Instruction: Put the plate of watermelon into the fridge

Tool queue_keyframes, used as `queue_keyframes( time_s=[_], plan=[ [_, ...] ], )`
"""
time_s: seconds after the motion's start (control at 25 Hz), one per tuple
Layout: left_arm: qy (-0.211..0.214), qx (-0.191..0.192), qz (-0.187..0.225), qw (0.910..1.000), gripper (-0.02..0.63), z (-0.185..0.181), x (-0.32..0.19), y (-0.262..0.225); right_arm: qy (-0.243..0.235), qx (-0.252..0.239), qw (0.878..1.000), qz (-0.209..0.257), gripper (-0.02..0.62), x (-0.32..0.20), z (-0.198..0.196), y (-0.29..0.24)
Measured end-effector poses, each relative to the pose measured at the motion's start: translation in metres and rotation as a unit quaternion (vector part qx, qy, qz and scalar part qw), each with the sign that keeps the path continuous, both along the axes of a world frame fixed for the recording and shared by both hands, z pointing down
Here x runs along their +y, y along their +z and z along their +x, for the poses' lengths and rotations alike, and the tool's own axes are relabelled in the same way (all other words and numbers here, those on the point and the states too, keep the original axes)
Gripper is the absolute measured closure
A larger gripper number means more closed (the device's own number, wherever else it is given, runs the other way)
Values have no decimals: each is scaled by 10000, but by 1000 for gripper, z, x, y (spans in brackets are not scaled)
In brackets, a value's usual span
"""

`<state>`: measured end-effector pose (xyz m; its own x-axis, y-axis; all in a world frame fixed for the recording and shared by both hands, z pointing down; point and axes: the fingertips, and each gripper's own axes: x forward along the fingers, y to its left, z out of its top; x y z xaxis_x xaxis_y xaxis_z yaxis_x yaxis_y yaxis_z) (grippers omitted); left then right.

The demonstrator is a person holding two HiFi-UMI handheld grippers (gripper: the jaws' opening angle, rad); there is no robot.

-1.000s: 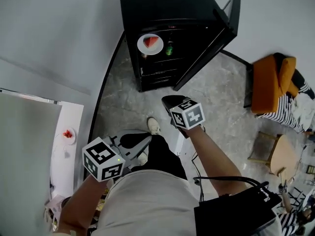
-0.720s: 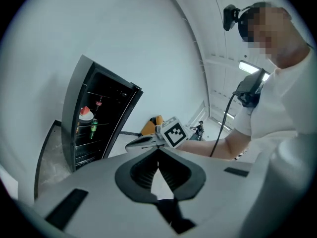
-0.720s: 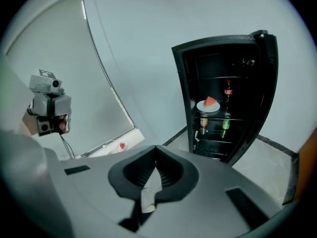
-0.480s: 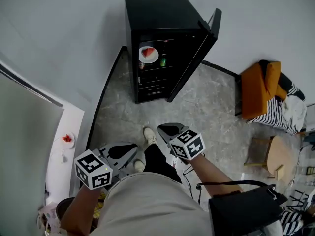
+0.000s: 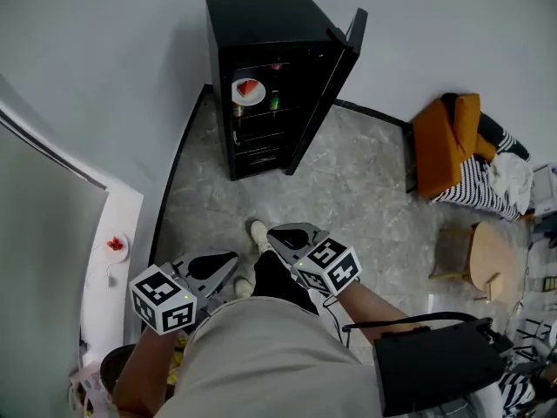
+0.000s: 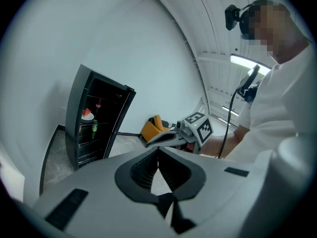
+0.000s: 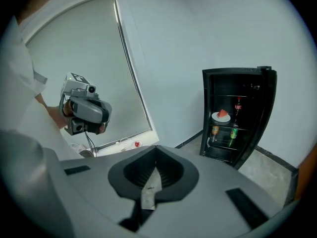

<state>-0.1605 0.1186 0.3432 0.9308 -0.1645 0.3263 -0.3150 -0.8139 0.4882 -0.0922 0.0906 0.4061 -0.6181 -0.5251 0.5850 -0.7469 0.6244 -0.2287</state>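
The white plate with a watermelon slice [image 5: 248, 91] rests on an upper shelf inside the black fridge [image 5: 261, 24], whose door [image 5: 326, 85] stands open to the right. The plate [image 6: 87, 115] also shows in the left gripper view, and the plate [image 7: 221, 116] in the right gripper view. Both grippers hang far from the fridge, close to the person's body. My left gripper [image 5: 233, 258] is shut with nothing in it, jaws meeting at the left gripper [image 6: 158, 149]. My right gripper [image 5: 271, 233] is shut and empty too, as at the right gripper [image 7: 156, 148].
Bottles and a green can [image 5: 274, 103] stand on the fridge shelves. An orange chair [image 5: 444, 142] with striped cloth [image 5: 487, 194] and a round wooden table [image 5: 496, 273] stand at the right. A white counter [image 5: 113, 268] with a small dish [image 5: 116, 246] runs along the left.
The fridge now looks smaller and farther off. Both grippers have drawn back toward the body, the right one most. The plate stays on its shelf and the door stays open.
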Motion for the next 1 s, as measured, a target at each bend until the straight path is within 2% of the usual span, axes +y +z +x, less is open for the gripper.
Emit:
queue_keyframes(
  time_s=[0.32,1.0],
  plan=[
    [119,26,-50,9999,594,11,15,6,-182,45,9997,186,581,17,-2,-14],
    [166,165,-85,9997,594,38,18,7,-187,130,9993,303,581,27,25,-28]
  ],
)
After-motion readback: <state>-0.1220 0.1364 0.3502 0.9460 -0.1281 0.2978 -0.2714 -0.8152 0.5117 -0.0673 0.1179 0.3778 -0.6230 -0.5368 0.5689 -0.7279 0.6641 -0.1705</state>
